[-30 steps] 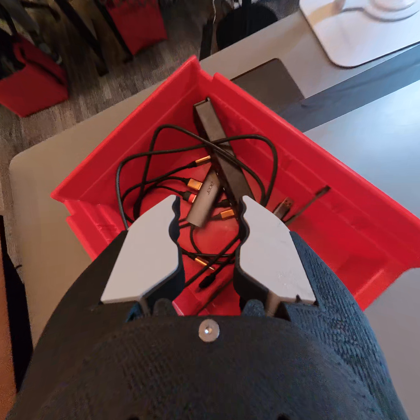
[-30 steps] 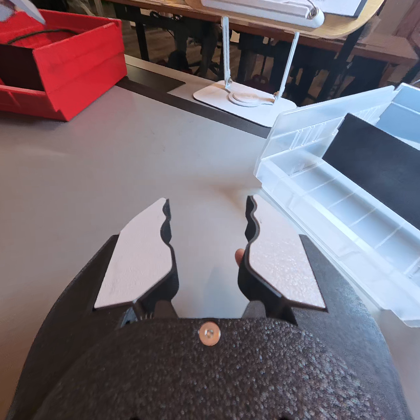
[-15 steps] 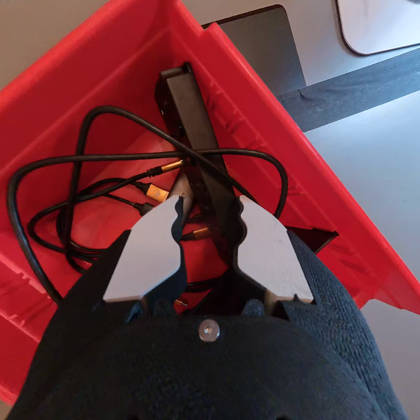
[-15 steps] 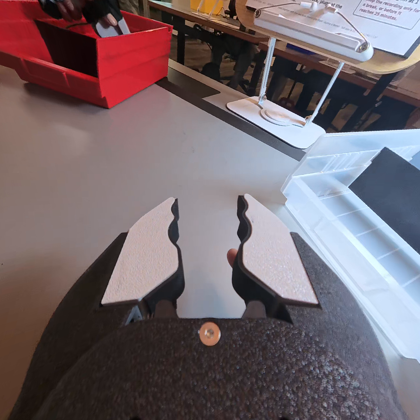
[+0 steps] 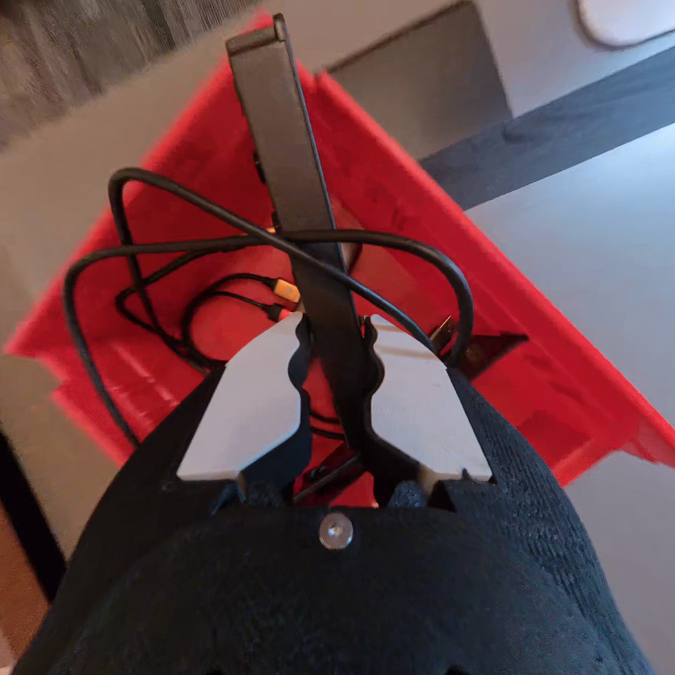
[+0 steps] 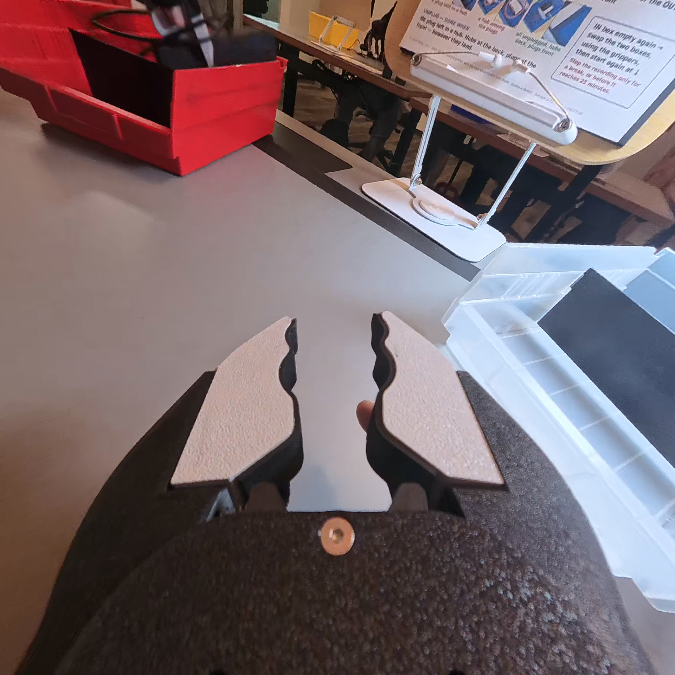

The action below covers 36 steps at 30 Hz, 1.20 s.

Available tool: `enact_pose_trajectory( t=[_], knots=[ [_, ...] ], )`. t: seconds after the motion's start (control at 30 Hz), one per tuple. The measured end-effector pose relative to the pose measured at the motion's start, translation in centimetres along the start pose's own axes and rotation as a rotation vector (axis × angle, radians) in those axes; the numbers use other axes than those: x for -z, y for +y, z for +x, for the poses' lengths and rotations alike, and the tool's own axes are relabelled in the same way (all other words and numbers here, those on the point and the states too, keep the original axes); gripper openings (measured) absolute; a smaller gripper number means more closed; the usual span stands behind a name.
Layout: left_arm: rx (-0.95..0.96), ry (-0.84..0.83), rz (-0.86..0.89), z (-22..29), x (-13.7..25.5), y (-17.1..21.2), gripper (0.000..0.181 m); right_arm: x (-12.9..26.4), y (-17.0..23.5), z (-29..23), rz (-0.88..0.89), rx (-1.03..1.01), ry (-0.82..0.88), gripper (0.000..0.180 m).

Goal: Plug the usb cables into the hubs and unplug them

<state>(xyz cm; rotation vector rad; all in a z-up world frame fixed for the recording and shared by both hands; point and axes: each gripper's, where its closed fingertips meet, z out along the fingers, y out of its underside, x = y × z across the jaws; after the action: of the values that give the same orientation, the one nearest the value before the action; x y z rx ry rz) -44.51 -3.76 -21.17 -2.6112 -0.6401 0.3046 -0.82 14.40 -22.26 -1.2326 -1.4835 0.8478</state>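
Note:
My left gripper (image 5: 334, 321) is shut on a long black hub (image 5: 288, 157) and holds it tilted up out of the red bin (image 5: 493, 292). A thick black cable (image 5: 383, 241) loops across the hub. Thin black USB cables with orange plugs (image 5: 285, 290) lie on the bin floor, and a metal USB plug (image 5: 443, 330) shows by the right finger. My right gripper (image 6: 332, 328) is open and empty above the grey table (image 6: 146, 274). The red bin (image 6: 204, 109) shows far left in the right wrist view, with the left gripper (image 6: 190, 33) blurred over it.
A clear plastic compartment box (image 6: 548, 383) with a black pad (image 6: 621, 343) lies at the right. A white stand (image 6: 438, 215) holding an instruction sheet (image 6: 548, 47) is behind it. A dark strip (image 5: 548, 153) runs across the table beyond the bin.
My left gripper has closed on the black hub and lifted it up out of the bin. My right gripper has moved a little over the table and stayed open.

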Motion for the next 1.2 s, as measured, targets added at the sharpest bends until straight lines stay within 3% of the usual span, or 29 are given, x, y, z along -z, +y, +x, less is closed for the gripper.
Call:
enact_pose_trajectory(
  t=[0.03, 0.33, 0.53, 0.63, 0.77, 0.97, 1.03, 1.13, 1.2],
  knots=[
    [-0.024, -0.006, 0.049, -0.3, 1.9, -0.7, 0.029, 0.1, -0.1, 0.1, 0.004, -0.004, 0.000, 0.039],
    [-0.312, -0.184, 0.512, 2.0, 20.6, -4.9, 0.027, -0.4, -0.2, -1.4, 0.008, 0.050, -0.030, 0.035],
    [-0.617, -0.237, 0.783, 11.8, 25.5, -3.8, 0.026, -0.2, -2.0, -2.7, 0.084, 0.052, -0.078, 0.035],
    [-0.784, -0.350, 0.880, 17.5, 25.0, -2.1, 0.026, 0.4, -4.7, -4.2, 0.175, 0.006, -0.167, 0.035],
    [-0.931, -0.438, 0.973, 24.6, 21.7, 1.0, 0.025, 1.0, -7.7, -6.2, 0.181, -0.103, -0.316, 0.064],
    [-1.160, -0.510, 0.981, 32.1, 15.6, 4.8, 0.024, 1.6, -10.8, -5.7, 0.180, -0.272, -0.450, 0.089],
    [-1.224, -0.516, 0.956, 33.2, 13.7, 5.7, 0.024, 1.3, -10.0, -5.5, 0.104, -0.226, -0.439, 0.092],
    [-1.313, -0.507, 0.930, 34.5, 11.4, 6.8, 0.024, -0.2, -5.8, -6.3, -0.158, -0.105, -0.436, 0.091],
    [-1.387, -0.513, 0.918, 35.4, 10.4, 7.4, 0.024, -0.9, -3.4, -7.9, -0.254, -0.093, -0.493, 0.076]
  ],
)
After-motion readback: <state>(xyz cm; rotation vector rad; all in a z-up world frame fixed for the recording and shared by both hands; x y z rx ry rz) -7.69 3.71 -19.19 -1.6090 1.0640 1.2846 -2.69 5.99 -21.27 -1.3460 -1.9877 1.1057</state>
